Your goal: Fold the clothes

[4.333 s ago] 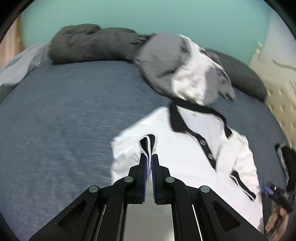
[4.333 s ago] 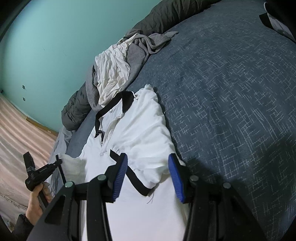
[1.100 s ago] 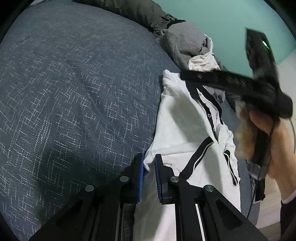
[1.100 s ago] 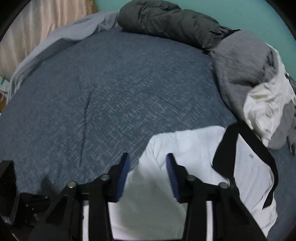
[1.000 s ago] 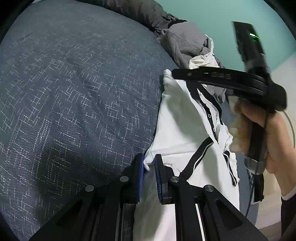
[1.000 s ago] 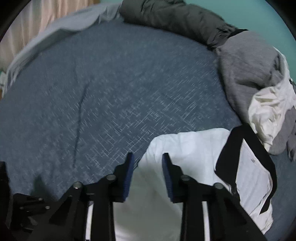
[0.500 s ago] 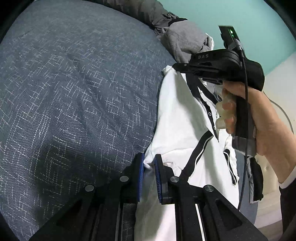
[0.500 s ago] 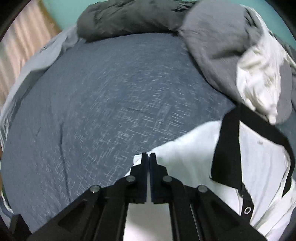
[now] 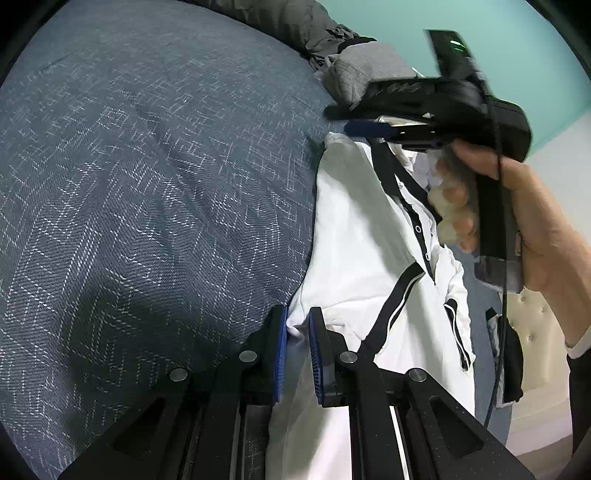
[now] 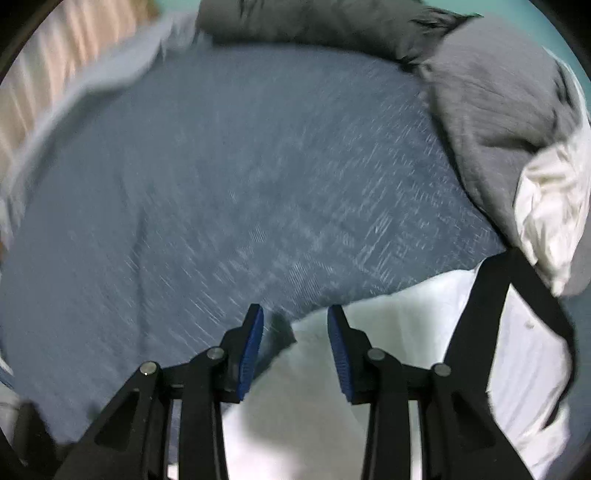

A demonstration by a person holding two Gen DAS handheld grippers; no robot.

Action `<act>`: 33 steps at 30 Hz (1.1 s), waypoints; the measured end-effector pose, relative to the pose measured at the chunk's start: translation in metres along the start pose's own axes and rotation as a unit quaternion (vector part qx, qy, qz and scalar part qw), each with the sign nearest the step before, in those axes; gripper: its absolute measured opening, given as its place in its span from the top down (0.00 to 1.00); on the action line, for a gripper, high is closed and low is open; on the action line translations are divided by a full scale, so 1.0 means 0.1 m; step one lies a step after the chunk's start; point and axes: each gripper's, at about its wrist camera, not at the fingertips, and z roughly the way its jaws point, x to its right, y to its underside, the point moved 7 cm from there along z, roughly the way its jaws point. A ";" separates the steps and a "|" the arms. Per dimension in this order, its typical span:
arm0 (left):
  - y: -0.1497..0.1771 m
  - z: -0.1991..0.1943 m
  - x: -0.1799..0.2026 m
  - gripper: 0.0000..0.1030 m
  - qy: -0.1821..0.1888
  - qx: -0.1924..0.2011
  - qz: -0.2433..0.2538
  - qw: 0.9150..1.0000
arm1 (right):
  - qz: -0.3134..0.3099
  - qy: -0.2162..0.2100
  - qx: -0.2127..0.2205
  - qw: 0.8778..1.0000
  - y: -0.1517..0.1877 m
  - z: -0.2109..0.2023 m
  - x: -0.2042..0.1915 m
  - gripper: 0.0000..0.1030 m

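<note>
Left wrist view: left gripper (image 9: 297,332) at 6 o'clock, its blue fingers (image 9: 280,343) pinched onto a bunched edge of the white polo shirt (image 9: 354,266). Shirt lies on the bed (image 9: 147,184), running from 6 o'clock up toward 1 o'clock; its left edge borders bare blue-grey bedcover. Black collar and button placket toward 1–2 o'clock; black-trimmed sleeve folded across the body near 4 o'clock.

Open room: the whole bedcover from 7 through 12 o'clock is bare, wide and flat. At 12–1 o'clock the far bed edge is lined with heaped clothes.

Right gripper (image 9: 354,127) at 1–2 o'clock in this view, held by the person's right hand (image 9: 517,221), hovering over the shirt's shoulder corner; motion-blurred.

Right wrist view: right gripper (image 10: 295,332) fingers (image 10: 253,339) parted, nothing between them; the shirt's white edge (image 10: 406,325) sits under and just beyond the right-hand finger. Collar at 3–4 o'clock. Frame blurred.

Count: two grippers, one polo shirt, one dark grey bundle (image 10: 303,22) at 12 o'clock, one lighter grey garment (image 10: 495,110) at 2 o'clock with a crumpled white garment (image 10: 550,206) touching it at 3 o'clock. Pale sheet edge (image 10: 92,96) at 10 o'clock marks the bed's side.

Teal wall (image 9: 498,29) behind.
</note>
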 end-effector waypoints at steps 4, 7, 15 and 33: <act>0.00 -0.01 -0.02 0.88 0.002 -0.002 -0.001 1.000 | 0.009 0.021 -0.002 1.000 0.00 0.07 0.04 0.95; 0.00 -0.01 -0.05 0.88 0.005 -0.003 -0.005 1.000 | 0.057 0.027 0.022 0.998 -0.03 -0.01 0.20 0.96; 0.00 0.01 -0.07 0.88 0.005 -0.005 -0.006 1.000 | 0.203 -0.035 0.069 0.976 0.04 -0.15 0.55 0.96; -0.04 0.01 -0.10 0.88 0.009 -0.008 -0.011 1.000 | 0.117 -0.088 0.067 0.987 -0.09 -0.19 0.28 0.70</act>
